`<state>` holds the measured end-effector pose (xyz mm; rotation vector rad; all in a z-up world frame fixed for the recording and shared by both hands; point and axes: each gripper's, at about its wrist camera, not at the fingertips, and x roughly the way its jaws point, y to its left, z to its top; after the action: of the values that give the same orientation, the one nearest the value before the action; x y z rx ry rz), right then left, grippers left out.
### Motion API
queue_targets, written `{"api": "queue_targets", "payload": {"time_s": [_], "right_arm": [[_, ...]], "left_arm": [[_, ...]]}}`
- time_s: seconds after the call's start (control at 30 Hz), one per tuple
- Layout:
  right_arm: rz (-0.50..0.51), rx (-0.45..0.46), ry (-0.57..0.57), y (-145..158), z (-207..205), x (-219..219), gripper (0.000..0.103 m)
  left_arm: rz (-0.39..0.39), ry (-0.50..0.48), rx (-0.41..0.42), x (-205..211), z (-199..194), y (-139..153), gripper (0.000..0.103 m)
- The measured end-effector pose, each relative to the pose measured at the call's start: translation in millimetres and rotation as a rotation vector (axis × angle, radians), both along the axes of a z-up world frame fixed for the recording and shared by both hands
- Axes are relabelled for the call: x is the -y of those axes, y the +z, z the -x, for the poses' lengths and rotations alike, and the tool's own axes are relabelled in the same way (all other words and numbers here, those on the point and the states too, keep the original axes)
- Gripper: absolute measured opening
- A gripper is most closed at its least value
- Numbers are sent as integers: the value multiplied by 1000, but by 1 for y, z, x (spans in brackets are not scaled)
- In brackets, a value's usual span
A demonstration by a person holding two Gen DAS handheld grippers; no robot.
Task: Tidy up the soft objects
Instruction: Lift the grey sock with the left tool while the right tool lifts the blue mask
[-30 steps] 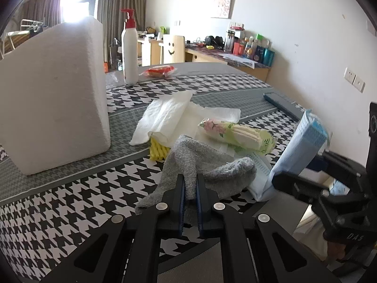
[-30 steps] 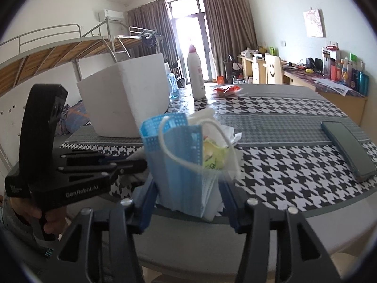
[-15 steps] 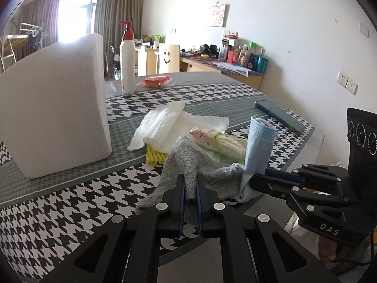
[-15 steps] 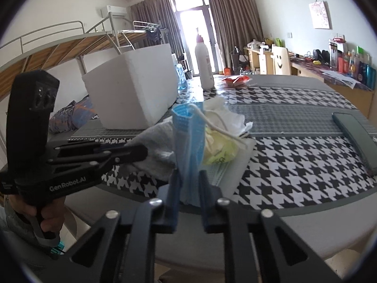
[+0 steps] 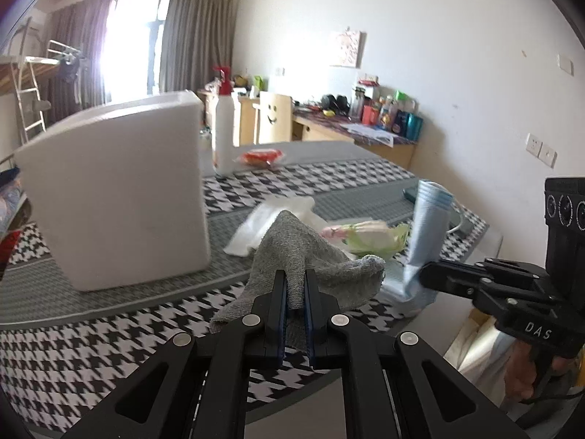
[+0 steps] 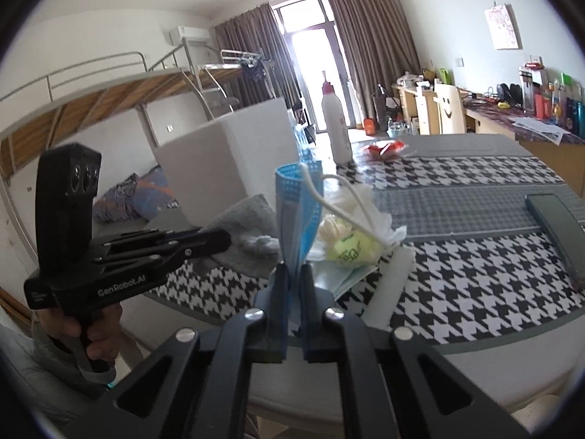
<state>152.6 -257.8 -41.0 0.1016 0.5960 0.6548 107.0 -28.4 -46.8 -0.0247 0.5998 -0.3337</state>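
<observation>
A grey sock [image 5: 310,256] is pinched between the jaws of my left gripper [image 5: 295,287] and lifted off the houndstooth tablecloth [image 5: 109,329]. From the right wrist view the sock [image 6: 248,226] hangs at the left gripper's tip [image 6: 223,238]. My right gripper [image 6: 292,274] is shut on a blue face mask [image 6: 296,205], which stands upright with its white ear loop arching right. In the left wrist view the mask [image 5: 427,226] rises from the right gripper [image 5: 426,274]. A green packet of cotton swabs [image 5: 369,236] and white tissues [image 5: 274,216] lie behind.
A large white foam box [image 5: 120,190] stands at the left of the table. A white pump bottle [image 5: 223,128] and a red packet [image 5: 261,156] sit at the back. A dark flat case [image 6: 559,226] lies at the right. The table edge [image 6: 475,376] is near me.
The right gripper's jaws closed onto the blue mask, folding it narrow and upright. My left gripper rose with the grey sock, lifting it off the cloth.
</observation>
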Motion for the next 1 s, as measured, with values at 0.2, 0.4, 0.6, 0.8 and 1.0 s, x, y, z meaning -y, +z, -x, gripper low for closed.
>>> {"api": "queue_targets", "payload": {"time_s": [0.2,0.4,0.6,0.8,1.0], "right_arm": [[-38,22,8,12,2,4,7],[-43,55,5,22,10,2,7],[-19,93,-14,27,14,-3,8],[-6,121,-25,33,12,-6,8],[9,139,-30,41,7,-13,8]], "left_arm": [[0,35,33,-12,5,9,9],[5,49,63,-17,15,16,9],[11,66,92,-25,26,22,9],[17,70,112,-29,33,31,9],[22,70,125,-31,31,43,9]]}}
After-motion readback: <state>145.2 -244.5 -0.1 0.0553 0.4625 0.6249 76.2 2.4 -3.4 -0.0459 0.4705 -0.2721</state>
